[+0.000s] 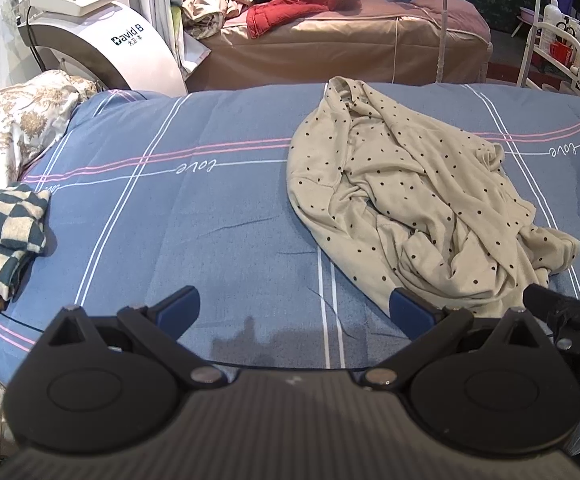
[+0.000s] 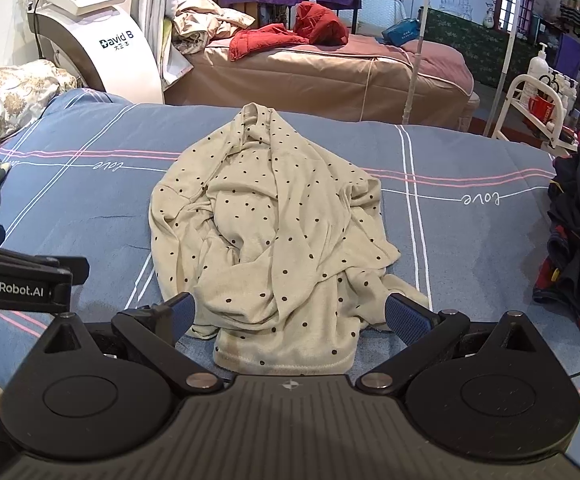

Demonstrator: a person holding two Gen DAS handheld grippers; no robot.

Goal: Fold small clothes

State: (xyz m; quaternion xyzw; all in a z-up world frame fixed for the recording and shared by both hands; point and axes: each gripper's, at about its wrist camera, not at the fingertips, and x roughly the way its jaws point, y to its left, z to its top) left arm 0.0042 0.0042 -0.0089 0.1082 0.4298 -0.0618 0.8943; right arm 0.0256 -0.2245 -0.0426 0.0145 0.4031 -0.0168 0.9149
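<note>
- Left wrist view: my left gripper point(image 1: 294, 308) hangs over bare blue bedsheet point(image 1: 210, 220), fingers spread wide, nothing between them. The polka-dot top point(image 1: 410, 200) lies crumpled ahead and to the right; its near edge reaches just beside my right-hand pad. A checked cloth point(image 1: 6, 232) sits well apart at far left.
- Same view: the garment looks a thin, soft knit, light and limp, layers twisted over one another. I judge it will drape and drag, not hold shape.
- Right wrist view: my right gripper point(image 2: 290, 316) is wide open as well, empty, fingers straddling the near part of the top point(image 2: 274, 232). The ribbed hem point(image 2: 282, 360) lies flat just below centre.
- Same view: best hold, in my judgement, is that hem edge or a shoulder seam, pinching one layer only; grabbing the bunched middle would lift a knot. A dark clothes pile point(image 2: 578, 240) lies at right.
</note>
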